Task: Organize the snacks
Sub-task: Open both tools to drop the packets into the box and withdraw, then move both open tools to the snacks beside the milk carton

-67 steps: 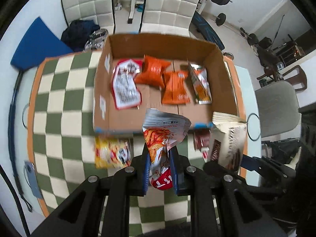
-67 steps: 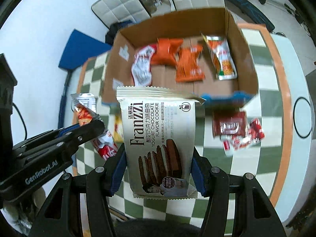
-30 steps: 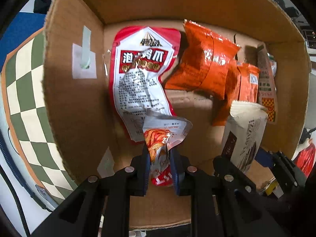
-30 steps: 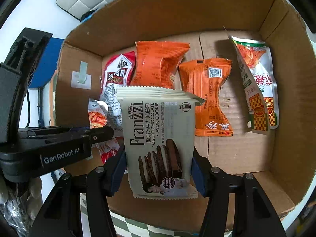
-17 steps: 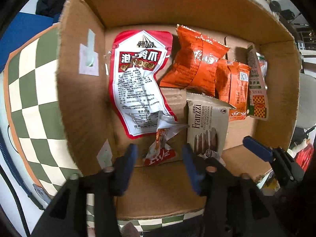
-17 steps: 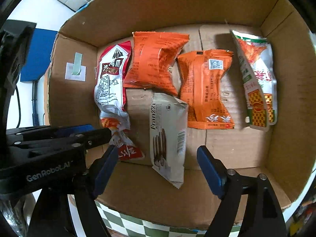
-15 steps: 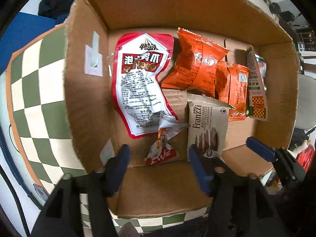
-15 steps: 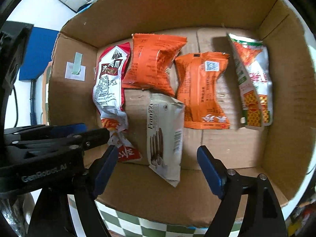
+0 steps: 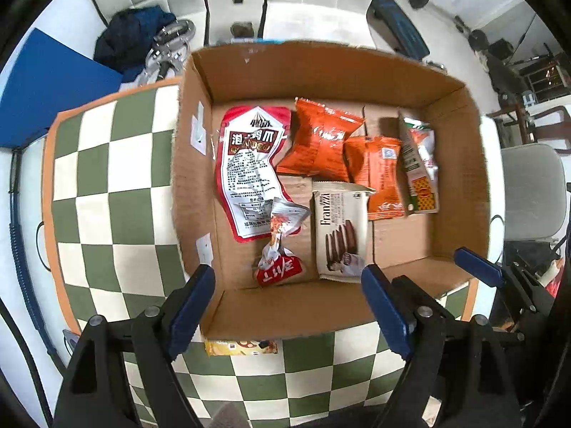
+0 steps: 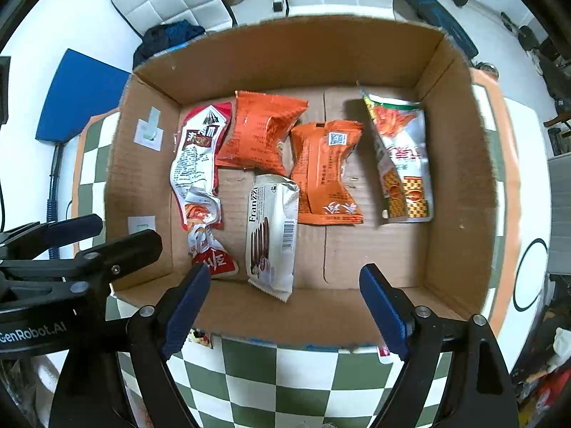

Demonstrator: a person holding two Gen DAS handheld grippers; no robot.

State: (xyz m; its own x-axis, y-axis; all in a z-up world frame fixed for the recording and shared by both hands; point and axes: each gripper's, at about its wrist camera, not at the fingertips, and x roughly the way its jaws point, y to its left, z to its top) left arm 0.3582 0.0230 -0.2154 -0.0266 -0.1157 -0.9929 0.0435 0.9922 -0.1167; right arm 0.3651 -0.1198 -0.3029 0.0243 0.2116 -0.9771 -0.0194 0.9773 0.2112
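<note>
A cardboard box (image 9: 460,178) (image 10: 460,185) sits on a green-and-white checkered table (image 9: 107,185). Inside lie the Franzzi cookie pack (image 9: 340,232) (image 10: 273,232), a small crumpled red-and-white snack (image 9: 280,249) (image 10: 208,246), a long red-and-white pouch (image 9: 249,164), two orange packs (image 9: 319,139) (image 9: 380,174) and a red-green pouch (image 9: 419,167). My left gripper (image 9: 289,303) is open and empty above the box's near wall. My right gripper (image 10: 285,299) is open and empty above the near wall too.
A yellow snack pack (image 9: 241,347) lies on the table just in front of the box, partly under its wall. A red packet (image 10: 383,349) peeks out at the box's near right. Chairs (image 9: 317,3) and a blue mat (image 9: 53,82) stand beyond the table.
Both grippers carried their snacks over the box, opened and dropped them inside. Since then both have pulled back and up, so the whole box shows.
</note>
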